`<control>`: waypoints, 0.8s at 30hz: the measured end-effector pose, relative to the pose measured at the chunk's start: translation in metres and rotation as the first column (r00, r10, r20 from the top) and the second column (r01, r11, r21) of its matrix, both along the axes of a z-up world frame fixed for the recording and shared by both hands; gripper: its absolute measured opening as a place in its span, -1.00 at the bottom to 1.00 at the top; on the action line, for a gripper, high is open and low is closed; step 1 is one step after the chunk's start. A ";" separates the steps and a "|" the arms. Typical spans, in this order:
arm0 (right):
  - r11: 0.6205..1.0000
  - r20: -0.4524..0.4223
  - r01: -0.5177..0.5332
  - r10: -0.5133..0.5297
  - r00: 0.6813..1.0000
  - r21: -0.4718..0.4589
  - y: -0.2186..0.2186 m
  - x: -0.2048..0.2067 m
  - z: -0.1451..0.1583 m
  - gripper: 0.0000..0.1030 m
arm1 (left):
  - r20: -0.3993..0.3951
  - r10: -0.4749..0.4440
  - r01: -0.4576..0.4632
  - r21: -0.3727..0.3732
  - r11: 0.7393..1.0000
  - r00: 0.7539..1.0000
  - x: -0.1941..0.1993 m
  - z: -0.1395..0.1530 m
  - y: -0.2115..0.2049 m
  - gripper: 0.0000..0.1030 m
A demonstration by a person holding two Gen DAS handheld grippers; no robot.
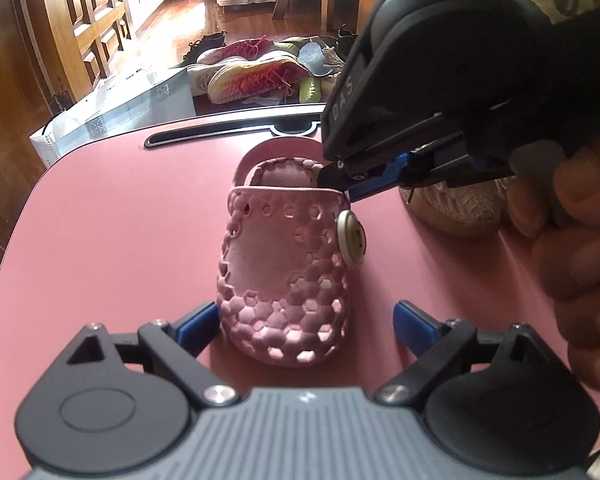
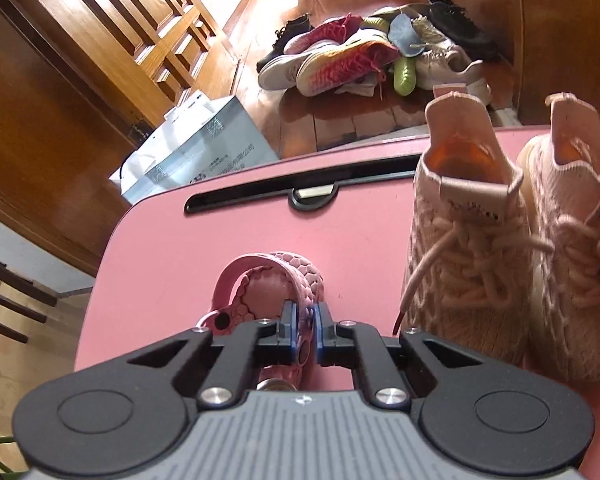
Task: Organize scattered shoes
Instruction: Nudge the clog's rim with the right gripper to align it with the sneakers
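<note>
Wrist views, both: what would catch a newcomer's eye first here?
The pink honeycomb clog in the middle of the pink table, its rim pinched by the right gripper while the left gripper straddles its toe with jaws open. To its right stands a pair of pale pink knit sneakers, upright side by side. Beyond the table, a bright pile of shoes lies on the wooden floor.

One pink clog (image 1: 284, 276); two knit sneakers (image 2: 468, 240)

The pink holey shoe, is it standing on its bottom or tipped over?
Upright: the pink clog sits sole-down on the pink table.
</note>
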State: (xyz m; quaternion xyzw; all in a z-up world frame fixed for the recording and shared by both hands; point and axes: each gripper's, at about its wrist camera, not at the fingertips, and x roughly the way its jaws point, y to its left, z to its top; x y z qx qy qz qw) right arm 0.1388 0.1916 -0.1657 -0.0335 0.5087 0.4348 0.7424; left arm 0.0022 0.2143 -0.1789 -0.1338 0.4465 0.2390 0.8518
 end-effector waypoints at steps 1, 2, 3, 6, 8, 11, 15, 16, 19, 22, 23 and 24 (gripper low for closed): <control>1.000 0.015 -0.006 0.006 1.000 0.000 0.002 0.002 0.000 -0.83 | 0.002 0.002 -0.002 0.003 1.000 1.000 0.003 0.000 0.001 0.82; 1.000 0.019 -0.005 0.005 1.000 0.001 0.003 0.004 0.000 -0.83 | 0.005 0.004 -0.004 0.010 1.000 1.000 0.009 -0.001 0.004 0.82; 1.000 0.021 -0.004 0.004 1.000 0.006 0.005 0.007 0.000 -0.83 | 0.004 0.005 -0.005 0.016 1.000 1.000 0.014 -0.002 0.006 0.82; 1.000 0.018 0.013 -0.013 1.000 0.015 0.009 0.017 -0.001 -0.83 | 0.008 0.014 -0.014 0.017 1.000 1.000 0.023 -0.002 0.012 0.82; 1.000 0.029 0.003 -0.003 1.000 0.020 0.013 0.024 -0.002 -0.83 | 0.010 0.016 -0.017 0.009 1.000 1.000 0.030 -0.002 0.018 0.82; 1.000 0.057 -0.015 0.014 0.998 0.018 0.018 0.028 -0.001 -0.83 | 0.011 0.014 -0.014 0.009 1.000 1.000 0.036 -0.003 0.027 0.82; 0.998 0.064 -0.049 0.047 0.997 0.033 0.026 0.034 -0.001 -0.83 | 0.008 0.006 -0.006 0.019 1.000 1.000 0.044 -0.004 0.039 0.83; 0.998 0.065 -0.057 0.055 0.996 0.032 0.024 0.034 0.001 -0.83 | 0.011 0.009 -0.009 0.014 1.000 1.000 0.044 -0.004 0.040 0.83; 0.996 0.071 -0.085 0.083 0.994 0.030 0.018 0.033 0.009 -0.81 | 0.033 0.017 -0.017 -0.018 1.000 0.999 0.038 -0.003 0.044 0.84; 0.993 0.088 -0.113 0.109 0.990 0.041 0.005 0.032 0.020 -0.81 | 0.035 0.028 -0.027 -0.034 0.999 0.999 0.027 -0.002 0.040 0.84; 0.991 0.100 -0.123 0.118 0.988 0.045 0.000 0.031 0.025 -0.75 | 0.033 0.035 -0.034 -0.036 0.999 0.999 0.020 -0.002 0.035 0.84; 0.989 0.133 -0.141 0.134 0.982 0.042 -0.009 0.029 0.031 -0.70 | 0.031 0.040 -0.039 -0.037 0.999 0.999 0.014 -0.002 0.031 0.85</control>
